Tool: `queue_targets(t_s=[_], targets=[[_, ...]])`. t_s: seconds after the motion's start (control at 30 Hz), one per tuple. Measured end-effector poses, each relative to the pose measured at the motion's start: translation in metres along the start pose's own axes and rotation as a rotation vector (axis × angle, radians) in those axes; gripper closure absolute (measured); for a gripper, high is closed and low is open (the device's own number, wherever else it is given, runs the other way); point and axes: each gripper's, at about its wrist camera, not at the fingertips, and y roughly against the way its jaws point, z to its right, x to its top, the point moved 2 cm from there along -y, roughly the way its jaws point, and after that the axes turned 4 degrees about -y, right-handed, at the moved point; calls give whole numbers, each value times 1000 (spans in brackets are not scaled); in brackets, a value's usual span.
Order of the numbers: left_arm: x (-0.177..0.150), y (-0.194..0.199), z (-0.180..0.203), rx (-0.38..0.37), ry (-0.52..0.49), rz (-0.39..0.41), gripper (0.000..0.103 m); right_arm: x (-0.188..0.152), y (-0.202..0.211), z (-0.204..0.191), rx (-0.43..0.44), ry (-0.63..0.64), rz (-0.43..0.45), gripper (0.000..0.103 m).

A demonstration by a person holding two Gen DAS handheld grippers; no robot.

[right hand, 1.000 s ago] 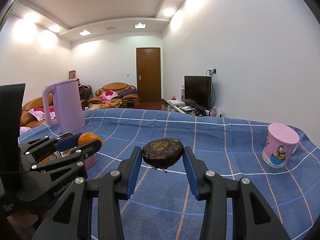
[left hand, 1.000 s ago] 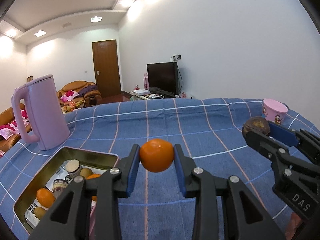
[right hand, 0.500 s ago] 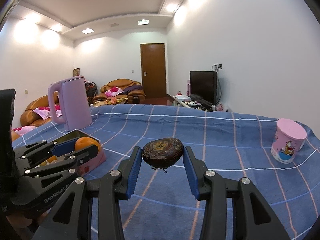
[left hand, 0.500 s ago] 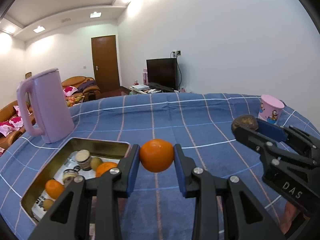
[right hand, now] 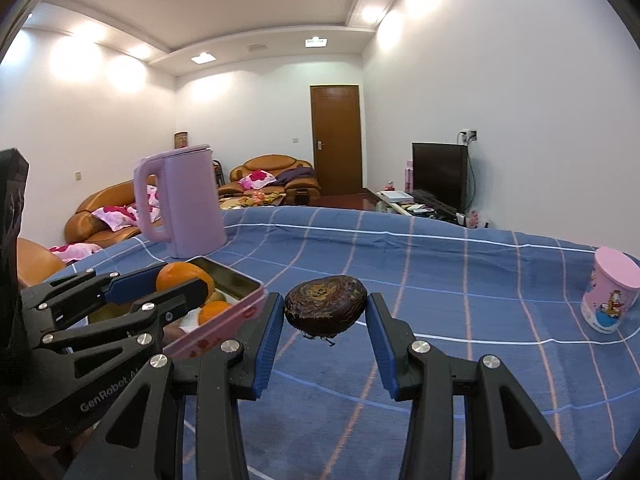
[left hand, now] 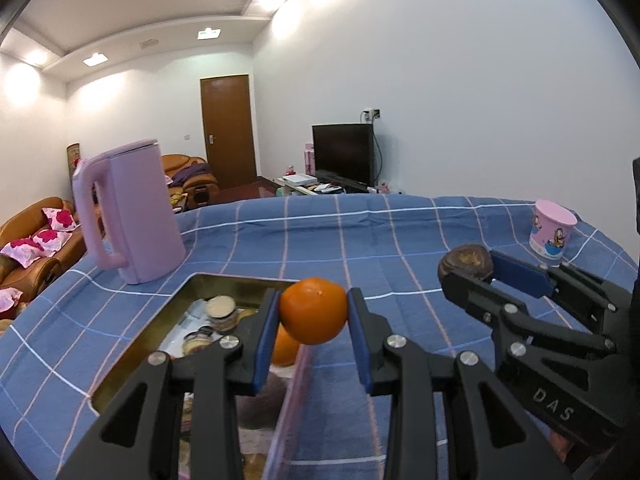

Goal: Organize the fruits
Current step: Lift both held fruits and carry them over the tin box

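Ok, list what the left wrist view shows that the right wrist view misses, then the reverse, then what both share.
Left wrist only: round jars deep inside the tin.
Right wrist only: the tin's pink outer side, and the ceiling lamp whole.
Both: left gripper shut on the orange, right gripper shut on the dark brown fruit, the kettle and the pink cup.

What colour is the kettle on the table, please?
The kettle is pale lilac-pink, clearest in the left wrist view.

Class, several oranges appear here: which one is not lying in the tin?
The orange clamped in the left tool, held up over the tin's rim; the other oranges lie inside.
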Motion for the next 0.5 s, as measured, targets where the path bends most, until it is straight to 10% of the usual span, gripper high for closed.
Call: queue_targets(t_s=[0.5], targets=[[-9,12,-47,79,54,-18,68,4,-7,-47,97,30,3,58]])
